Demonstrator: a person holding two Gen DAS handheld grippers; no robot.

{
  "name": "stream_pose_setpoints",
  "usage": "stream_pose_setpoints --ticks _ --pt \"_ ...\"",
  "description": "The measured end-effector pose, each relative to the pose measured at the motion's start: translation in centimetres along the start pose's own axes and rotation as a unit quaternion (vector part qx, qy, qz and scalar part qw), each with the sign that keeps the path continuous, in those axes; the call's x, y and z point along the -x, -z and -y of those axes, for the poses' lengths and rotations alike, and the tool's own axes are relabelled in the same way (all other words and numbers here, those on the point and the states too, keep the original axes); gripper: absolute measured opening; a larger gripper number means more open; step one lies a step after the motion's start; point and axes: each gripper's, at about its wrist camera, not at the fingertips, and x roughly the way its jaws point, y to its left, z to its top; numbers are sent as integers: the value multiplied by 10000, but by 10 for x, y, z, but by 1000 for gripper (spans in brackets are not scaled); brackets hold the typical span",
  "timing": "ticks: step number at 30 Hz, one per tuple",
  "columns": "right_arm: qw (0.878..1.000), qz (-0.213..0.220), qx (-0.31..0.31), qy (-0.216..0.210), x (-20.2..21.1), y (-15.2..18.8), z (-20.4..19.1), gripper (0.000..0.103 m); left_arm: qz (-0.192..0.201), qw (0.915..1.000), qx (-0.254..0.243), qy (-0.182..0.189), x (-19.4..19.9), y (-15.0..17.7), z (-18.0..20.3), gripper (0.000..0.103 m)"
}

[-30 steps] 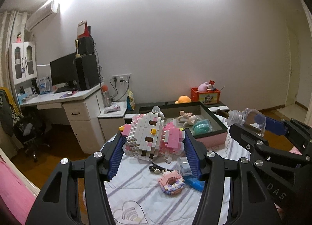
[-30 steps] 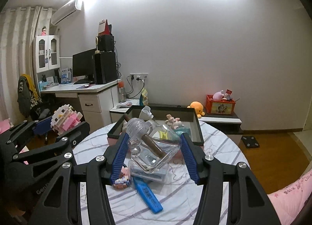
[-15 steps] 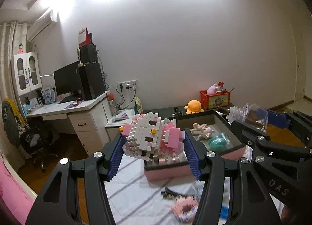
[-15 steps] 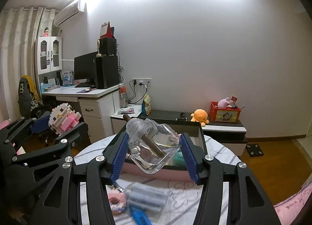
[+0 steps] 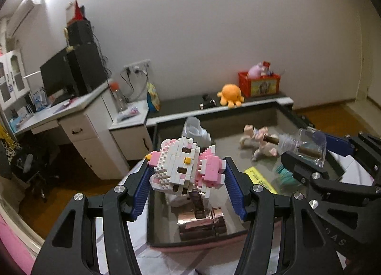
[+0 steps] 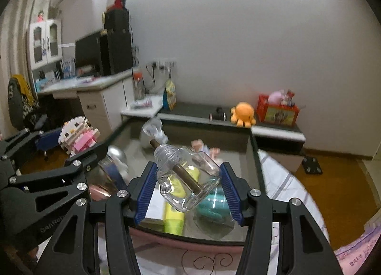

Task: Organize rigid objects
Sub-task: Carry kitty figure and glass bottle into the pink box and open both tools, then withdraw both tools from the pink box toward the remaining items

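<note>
My left gripper (image 5: 188,187) is shut on a white and pink brick-built cat figure (image 5: 185,167), hanging over the near left part of the dark-rimmed storage box (image 5: 152,179). My right gripper (image 6: 188,189) is shut on a clear glass bottle (image 6: 188,177) with a brown stick through its neck, held tilted above the box's (image 6: 253,156) near middle. From the left wrist view the bottle (image 5: 302,144) shows at the right; from the right wrist view the cat figure (image 6: 78,135) shows at the left. Inside the box lie a pink doll (image 5: 259,141), a shiny metallic case (image 5: 202,225), a yellow tube (image 6: 176,217) and a teal brush (image 6: 214,203).
The box sits on a table with a striped white cloth (image 6: 281,182). Behind it runs a low dark shelf (image 5: 190,108) with an orange plush octopus (image 5: 231,95) and a red toy box (image 5: 259,83). A white desk (image 5: 78,120) with a monitor stands at the left.
Both grippers have moved forward and down with their loads, from above the tablecloth to above the box. The small items on the cloth have dropped out of view.
</note>
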Motion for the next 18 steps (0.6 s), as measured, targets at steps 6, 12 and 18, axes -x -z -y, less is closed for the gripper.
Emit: stream_pose_setpoints --ticks 6,12,18 --pt "9988 -448 -90 -152 -32 11 8 56 -306 9995 -29 5 -28 11 5 59" --pt "9989 -419 -187 -102 -26 13 12 63 -111 9996 108 -244 -15 7 -3 86" --pt "9994 17 -333 -34 14 3 15 83 382 9980 435 -245 36 5 -20 101"
